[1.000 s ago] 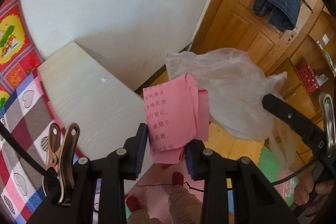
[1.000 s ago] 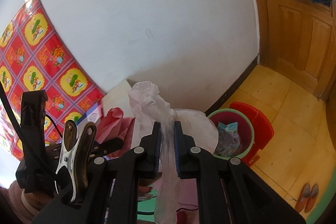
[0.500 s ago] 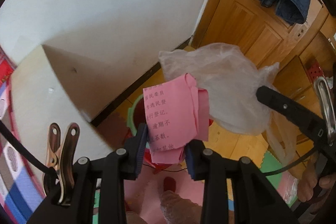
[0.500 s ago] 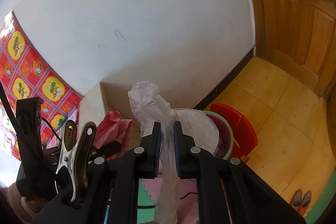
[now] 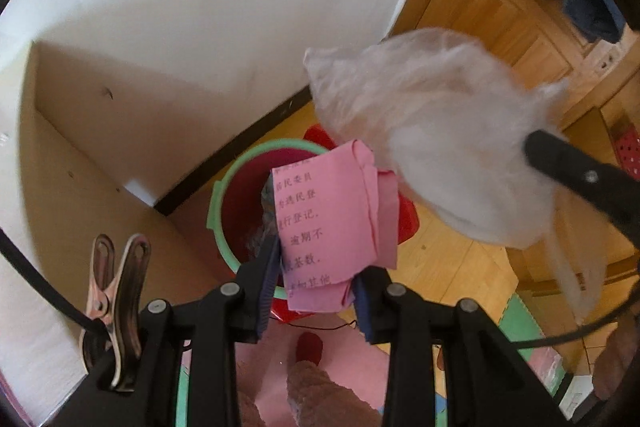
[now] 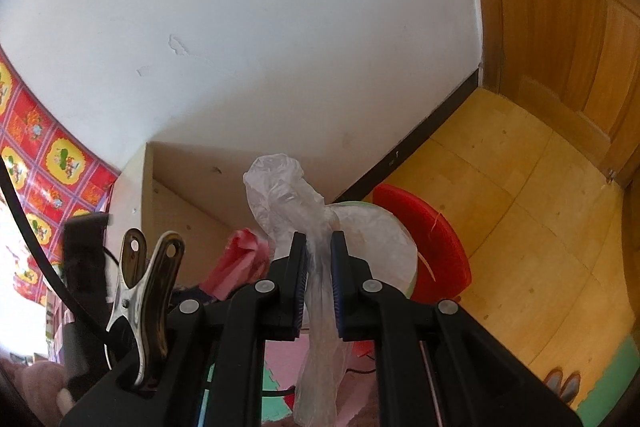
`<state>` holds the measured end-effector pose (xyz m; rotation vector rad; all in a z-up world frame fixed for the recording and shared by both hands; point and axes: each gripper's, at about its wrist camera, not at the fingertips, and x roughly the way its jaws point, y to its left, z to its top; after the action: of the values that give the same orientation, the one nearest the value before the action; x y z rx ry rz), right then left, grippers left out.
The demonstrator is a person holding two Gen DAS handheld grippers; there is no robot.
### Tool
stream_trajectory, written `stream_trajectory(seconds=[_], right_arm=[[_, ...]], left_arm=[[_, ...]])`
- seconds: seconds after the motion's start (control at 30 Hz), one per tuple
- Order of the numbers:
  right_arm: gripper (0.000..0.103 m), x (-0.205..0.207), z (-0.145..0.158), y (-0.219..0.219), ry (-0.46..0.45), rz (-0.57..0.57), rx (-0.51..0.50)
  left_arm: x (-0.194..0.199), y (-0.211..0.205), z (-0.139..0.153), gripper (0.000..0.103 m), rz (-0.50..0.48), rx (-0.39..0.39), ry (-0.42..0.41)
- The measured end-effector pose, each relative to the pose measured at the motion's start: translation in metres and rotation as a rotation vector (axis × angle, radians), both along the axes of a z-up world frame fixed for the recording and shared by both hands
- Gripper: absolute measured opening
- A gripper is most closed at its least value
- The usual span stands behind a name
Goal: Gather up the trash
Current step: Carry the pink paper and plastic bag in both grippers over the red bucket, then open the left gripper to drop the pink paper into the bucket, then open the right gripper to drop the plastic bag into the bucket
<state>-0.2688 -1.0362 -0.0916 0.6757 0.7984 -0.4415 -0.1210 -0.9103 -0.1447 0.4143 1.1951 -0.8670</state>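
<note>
A: Pink paper (image 5: 328, 223) sits clamped between the left gripper (image 5: 316, 271) pads, nearly closed on it, folded sheet sticking up with printed characters facing the camera. Where's the bin?

B: Red bin with green rim (image 5: 236, 203) is on the floor directly past the paper in the left wrist view, its mouth partly hidden by the sheet. Something crumpled is inside, can't tell what

A: Right side?

B: Right gripper (image 6: 318, 279) is pinched tight on a clear plastic bag (image 6: 304, 227); the bag bunches above the pads and its tail hangs below. From the left view the bag (image 5: 436, 147) billows just right of the paper, touching or overlapping its top edge

A: Room to move?

B: Tight on the left: beige cabinet (image 5: 80, 163) side panel stands near the bin. White wall (image 6: 260, 27) with dark skirting behind. Red lid (image 6: 432, 239) sits against the bin's far side. Open wooden floor (image 6: 520, 227) to the right, up to the wooden door (image 6: 580, 47). In the right view the bin is mostly hidden behind the bag; the pink paper (image 6: 240, 259) shows to the left of it
</note>
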Motion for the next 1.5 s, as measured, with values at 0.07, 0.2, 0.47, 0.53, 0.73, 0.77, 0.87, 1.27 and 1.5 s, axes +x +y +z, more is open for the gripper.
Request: stream_trajectory(seconds=[0.07, 0.2, 0.47, 0.53, 0.73, 0.77, 0.87, 1.27, 1.5], right_arm=[[0.012, 0.001, -0.008, -0.006, -0.002, -0.002, 0.012], [0.012, 0.002, -0.023, -0.017, 0.005, -0.013, 0.035], [0.012, 0.004, -0.051, -0.031, 0.031, -0.039, 0.079], [0.012, 0.003, -0.057, -0.034, 0.038, -0.041, 0.086], [0.012, 0.000, -0.069, -0.039, 0.053, -0.052, 0.104], [0.012, 0.000, -0.071, -0.040, 0.055, -0.054, 0.106], [0.012, 0.001, -0.076, -0.042, 0.063, -0.052, 0.117], [0.012, 0.029, -0.115, -0.033, 0.085, 0.013, 0.172], [0.013, 0.049, -0.142, -0.031, 0.110, 0.061, 0.219]], left_arm=[[0.005, -0.007, -0.013, 0.035, 0.006, 0.014, 0.013], [0.015, -0.021, -0.034, 0.036, 0.012, 0.037, 0.036], [0.019, -0.042, -0.071, 0.043, -0.006, 0.093, 0.055], [0.021, -0.046, -0.077, 0.047, -0.004, 0.107, 0.057], [0.023, -0.054, -0.087, 0.057, 0.010, 0.146, 0.078], [0.024, -0.053, -0.086, 0.057, 0.011, 0.148, 0.077], [0.024, -0.053, -0.086, 0.058, 0.008, 0.155, 0.071], [0.026, -0.028, -0.087, 0.057, 0.060, 0.173, 0.079], [0.026, -0.019, -0.086, 0.057, 0.079, 0.172, 0.081]])
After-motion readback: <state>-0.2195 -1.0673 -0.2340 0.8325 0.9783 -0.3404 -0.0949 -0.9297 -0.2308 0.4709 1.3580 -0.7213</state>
